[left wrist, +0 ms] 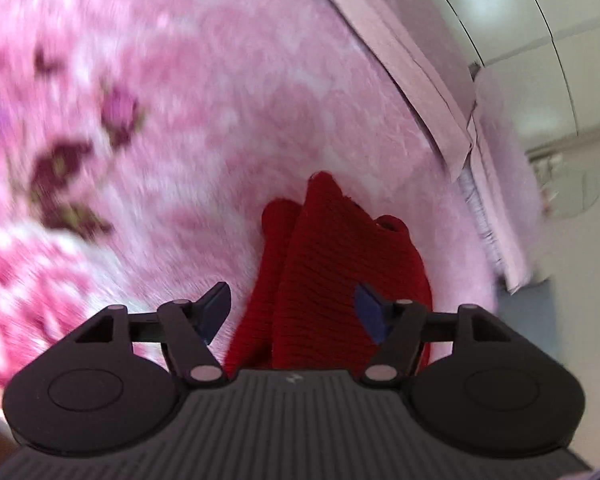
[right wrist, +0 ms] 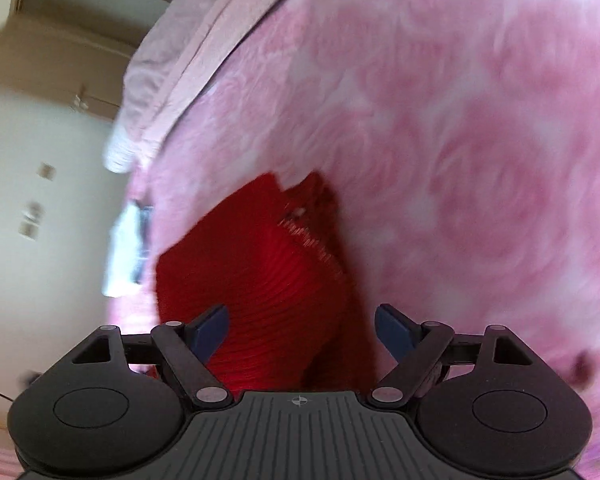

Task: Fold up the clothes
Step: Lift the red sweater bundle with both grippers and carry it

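A red knitted garment [left wrist: 332,272] lies bunched on a pink fleece blanket [left wrist: 228,92]. In the left wrist view my left gripper [left wrist: 294,312] is open, its blue pads on either side of the near end of the garment. In the right wrist view the same red garment [right wrist: 260,280] lies folded with a corner pointing away. My right gripper [right wrist: 302,334] is open, with the cloth between and just beyond its blue pads. Neither gripper is closed on the cloth. Both views are blurred.
The blanket has dark flower prints [left wrist: 60,168] at the left. A pale pink sheet edge [left wrist: 404,60] borders the bed, with white wardrobe doors [left wrist: 540,20] beyond. In the right wrist view a cream wall [right wrist: 40,240] and a door [right wrist: 80,20] lie left of the bed edge [right wrist: 156,80].
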{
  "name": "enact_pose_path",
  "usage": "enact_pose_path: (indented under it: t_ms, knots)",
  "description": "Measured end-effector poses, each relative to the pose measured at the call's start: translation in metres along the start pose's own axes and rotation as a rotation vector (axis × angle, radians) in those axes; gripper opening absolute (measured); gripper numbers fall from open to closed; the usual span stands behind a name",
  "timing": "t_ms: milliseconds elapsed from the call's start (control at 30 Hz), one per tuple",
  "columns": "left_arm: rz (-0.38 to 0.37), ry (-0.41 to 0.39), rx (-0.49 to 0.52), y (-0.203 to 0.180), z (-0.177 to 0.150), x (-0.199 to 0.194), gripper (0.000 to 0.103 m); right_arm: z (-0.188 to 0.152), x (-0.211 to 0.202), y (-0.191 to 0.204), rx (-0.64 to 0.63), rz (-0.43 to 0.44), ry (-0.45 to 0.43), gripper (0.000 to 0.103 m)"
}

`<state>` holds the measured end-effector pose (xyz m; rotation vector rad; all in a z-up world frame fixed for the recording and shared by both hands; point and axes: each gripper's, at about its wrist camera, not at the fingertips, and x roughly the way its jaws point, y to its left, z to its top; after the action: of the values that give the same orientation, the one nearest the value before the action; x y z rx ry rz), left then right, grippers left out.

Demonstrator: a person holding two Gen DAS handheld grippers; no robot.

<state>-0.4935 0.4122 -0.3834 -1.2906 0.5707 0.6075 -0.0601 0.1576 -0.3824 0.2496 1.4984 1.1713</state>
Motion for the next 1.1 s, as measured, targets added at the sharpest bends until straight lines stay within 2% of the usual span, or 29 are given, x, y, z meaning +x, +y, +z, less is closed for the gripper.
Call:
enact_pose_path:
  t_ms: [133, 233, 300, 333, 367, 433, 500, 567, 600, 633, 700, 833, 1000, 1100]
  knots:
    - [-0.086, 0.068, -0.121, 0.031, 0.001, 0.030, 0.064, 0.001, 0.022, -0.005, -0.019, 0.010, 0.023, 0.083]
    - [-0.147, 0.096, -0.159, 0.040, 0.005, 0.045, 0.065, 0.001, 0.039, -0.013, 0.009, 0.045, 0.037, 0.086]
    - [-0.168, 0.121, -0.145, 0.038, 0.012, 0.052, 0.064, 0.001, 0.046, -0.016, 0.036, 0.085, 0.031, 0.095]
    - [-0.180, 0.136, -0.134, 0.036, 0.014, 0.056, 0.063, 0.002, 0.049, -0.015, 0.044, 0.099, 0.033, 0.095]
    - [-0.183, 0.161, -0.118, 0.032, 0.016, 0.062, 0.056, 0.002, 0.053, -0.012, 0.032, 0.095, 0.036, 0.095]
    - [-0.176, 0.197, -0.060, 0.022, 0.020, 0.073, 0.053, 0.003, 0.061, -0.003, -0.013, 0.074, 0.041, 0.095]
    - [-0.168, 0.212, -0.003, 0.015, 0.026, 0.078, 0.045, 0.001, 0.070, 0.005, -0.036, 0.051, 0.039, 0.095]
    - [-0.178, 0.224, 0.009, 0.016, 0.030, 0.081, 0.037, 0.000, 0.074, 0.009, -0.032, 0.023, 0.026, 0.085]
    - [-0.184, 0.226, 0.011, 0.016, 0.031, 0.082, 0.032, 0.000, 0.074, 0.008, -0.017, 0.010, 0.017, 0.064]
    - [-0.190, 0.227, 0.013, 0.016, 0.032, 0.083, 0.029, -0.001, 0.074, 0.004, 0.016, 0.012, 0.011, 0.049]
    - [-0.194, 0.219, 0.028, 0.013, 0.032, 0.082, 0.023, -0.004, 0.075, -0.003, 0.066, 0.040, 0.007, 0.045]
    - [-0.230, 0.207, -0.010, 0.016, 0.032, 0.071, 0.019, -0.009, 0.074, -0.001, 0.102, 0.082, -0.021, 0.033]
    - [-0.240, 0.169, 0.016, 0.011, 0.044, 0.037, 0.018, -0.018, 0.063, 0.031, 0.098, 0.090, -0.045, 0.030]
    - [-0.237, 0.134, -0.003, 0.015, 0.059, 0.013, 0.018, -0.028, 0.067, 0.057, 0.108, 0.113, -0.048, 0.030]
